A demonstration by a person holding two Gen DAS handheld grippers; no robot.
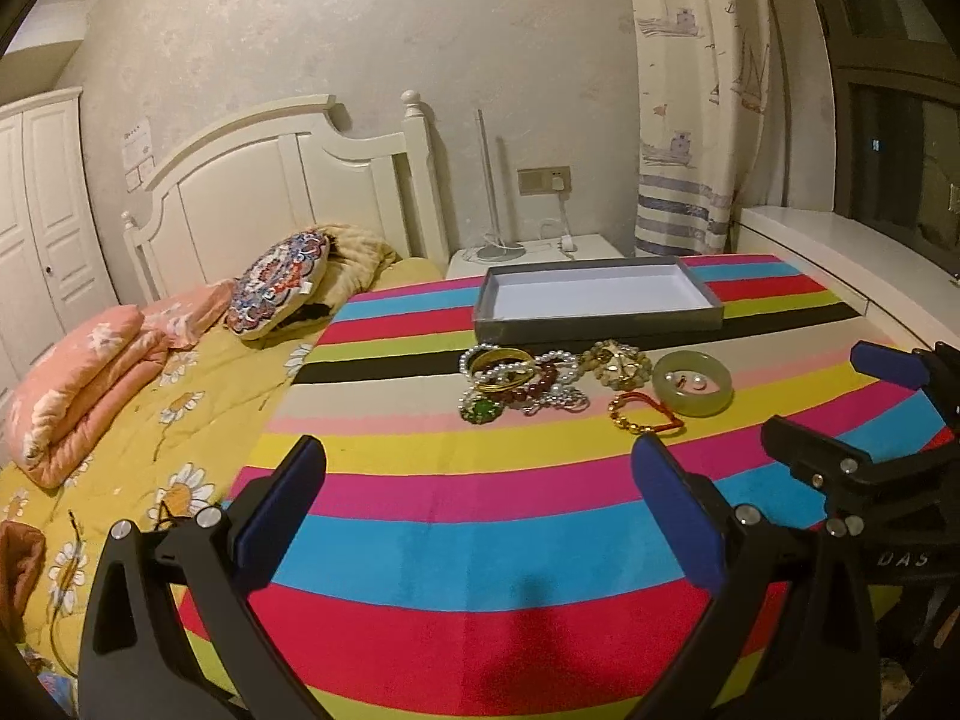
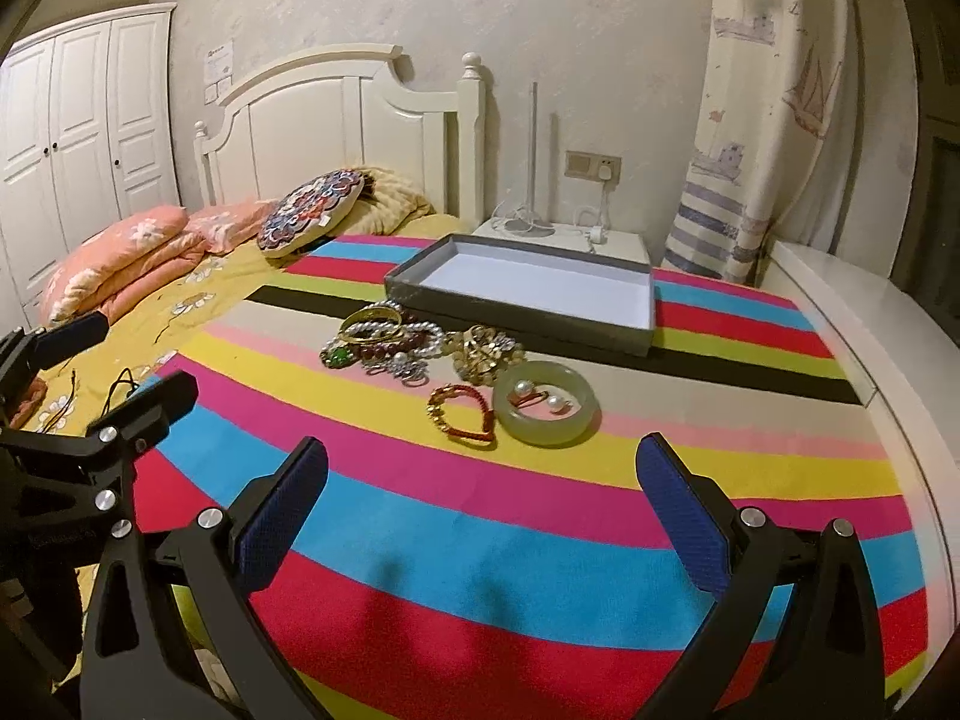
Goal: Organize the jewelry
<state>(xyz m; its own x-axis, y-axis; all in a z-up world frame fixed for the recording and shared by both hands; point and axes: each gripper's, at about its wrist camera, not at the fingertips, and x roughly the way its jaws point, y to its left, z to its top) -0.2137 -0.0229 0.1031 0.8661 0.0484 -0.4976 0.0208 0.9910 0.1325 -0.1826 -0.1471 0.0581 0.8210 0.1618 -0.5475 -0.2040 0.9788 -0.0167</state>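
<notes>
A heap of jewelry (image 1: 525,381) (image 2: 384,342) lies on the striped cloth: pearl strands, gold bangles, a green pendant (image 1: 480,409) (image 2: 340,356). Beside it sit a gold floral piece (image 1: 618,363) (image 2: 485,353), a red and gold bracelet (image 1: 645,414) (image 2: 459,414) and a pale green jade bangle (image 1: 693,391) (image 2: 546,405) with two pearl earrings (image 2: 543,394) inside. Behind them stands a shallow grey box (image 1: 600,324) (image 2: 528,324) with a bare white floor. My left gripper (image 1: 477,483) and right gripper (image 2: 480,483) hover open, short of the jewelry, holding nothing.
The striped cloth (image 1: 480,540) (image 2: 510,540) covers a bed with a yellow flowered quilt (image 1: 150,420). Pink folded bedding (image 1: 84,384), a round patterned cushion (image 1: 282,282), a white headboard (image 1: 288,180), a nightstand with a lamp (image 1: 498,246) and a curtain (image 1: 696,120) surround it.
</notes>
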